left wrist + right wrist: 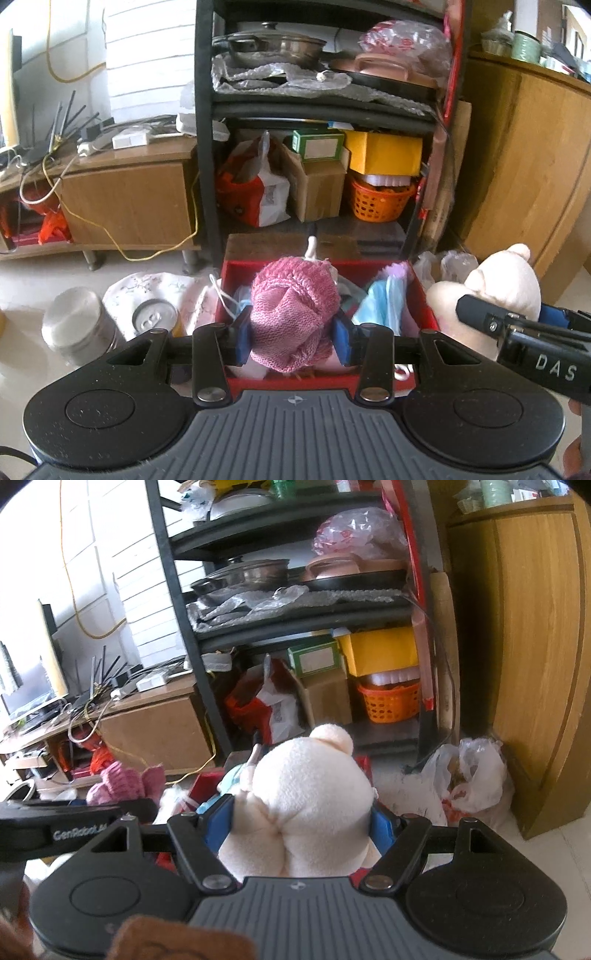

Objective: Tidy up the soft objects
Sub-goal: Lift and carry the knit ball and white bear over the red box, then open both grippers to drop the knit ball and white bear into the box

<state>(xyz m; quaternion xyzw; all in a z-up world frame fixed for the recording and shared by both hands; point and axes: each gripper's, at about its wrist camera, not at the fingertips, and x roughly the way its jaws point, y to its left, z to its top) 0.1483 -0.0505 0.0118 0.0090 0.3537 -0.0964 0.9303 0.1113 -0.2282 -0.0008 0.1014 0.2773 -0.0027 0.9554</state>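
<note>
floor left: a squat brushed-metal canister (75, 325) stands beside a silver-topped drink can (155, 317) on a white floral cloth (147, 286).
left gripper (291, 334): its blue pads (243, 338) are pinched onto a pink knitted woollen garment (291, 314), held just above the red box.
red box: an open red rectangular box (424, 295) sits on the floor before the black metal shelf rack (205, 147), with light-blue and lilac fabric pieces (384, 299) inside.
right gripper (304, 825): its blue pads (218, 825) squeeze a cream plush teddy bear (314, 794), held near the box's right side.
floor right: a crumpled white plastic bag (469, 775) lies against a wooden cabinet (535, 664).
</note>
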